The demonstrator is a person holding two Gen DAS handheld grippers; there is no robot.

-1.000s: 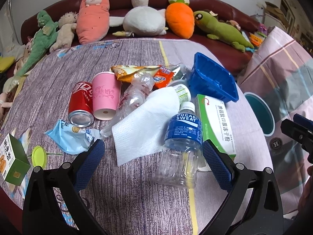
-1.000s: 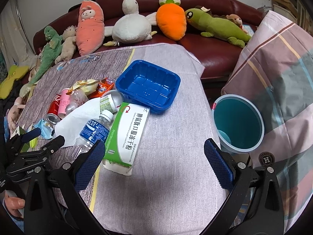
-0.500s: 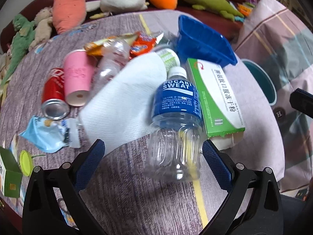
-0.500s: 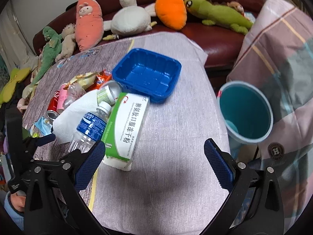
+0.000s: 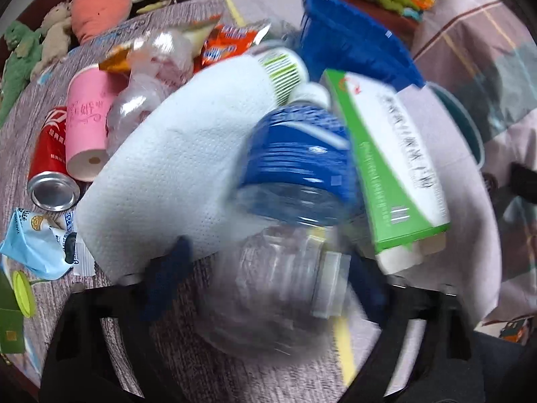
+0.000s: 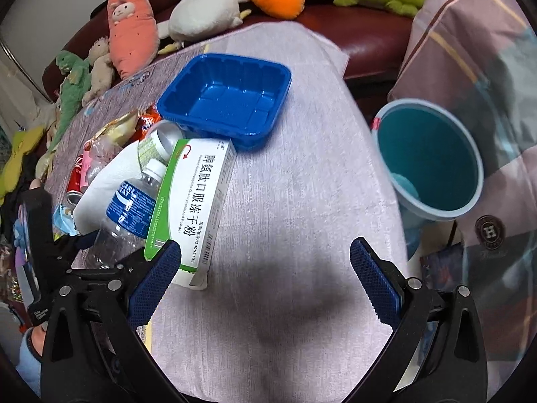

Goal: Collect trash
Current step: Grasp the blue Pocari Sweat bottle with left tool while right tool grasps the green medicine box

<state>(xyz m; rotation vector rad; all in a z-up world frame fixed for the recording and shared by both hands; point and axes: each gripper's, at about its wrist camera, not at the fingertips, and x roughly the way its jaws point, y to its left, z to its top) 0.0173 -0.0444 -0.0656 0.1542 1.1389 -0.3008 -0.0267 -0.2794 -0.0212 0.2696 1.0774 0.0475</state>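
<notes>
A clear Pocari Sweat bottle [image 5: 288,208] with a blue label lies on the table, its base between my left gripper's [image 5: 265,278] blue fingers; the view is blurred, so the grip is unclear. It also shows in the right wrist view [image 6: 127,215]. Beside it lie a white paper towel [image 5: 174,174], a green-white medicine box [image 6: 198,201], and a blue plastic tray [image 6: 228,97]. My right gripper [image 6: 265,282] is open and empty above bare tablecloth. A teal trash bin [image 6: 433,158] stands off the table's right edge.
A pink cup [image 5: 85,134], red cola can [image 5: 50,168], crushed clear bottle [image 5: 147,77], snack wrappers [image 5: 231,40] and a light-blue pouch [image 5: 33,248] lie left. Plush toys [image 6: 201,6] line the sofa behind. A striped blanket [image 6: 470,33] lies right.
My left gripper has moved forward and down over the Pocari bottle, and its fingers have narrowed around the base. My right gripper has drifted slightly nearer the table.
</notes>
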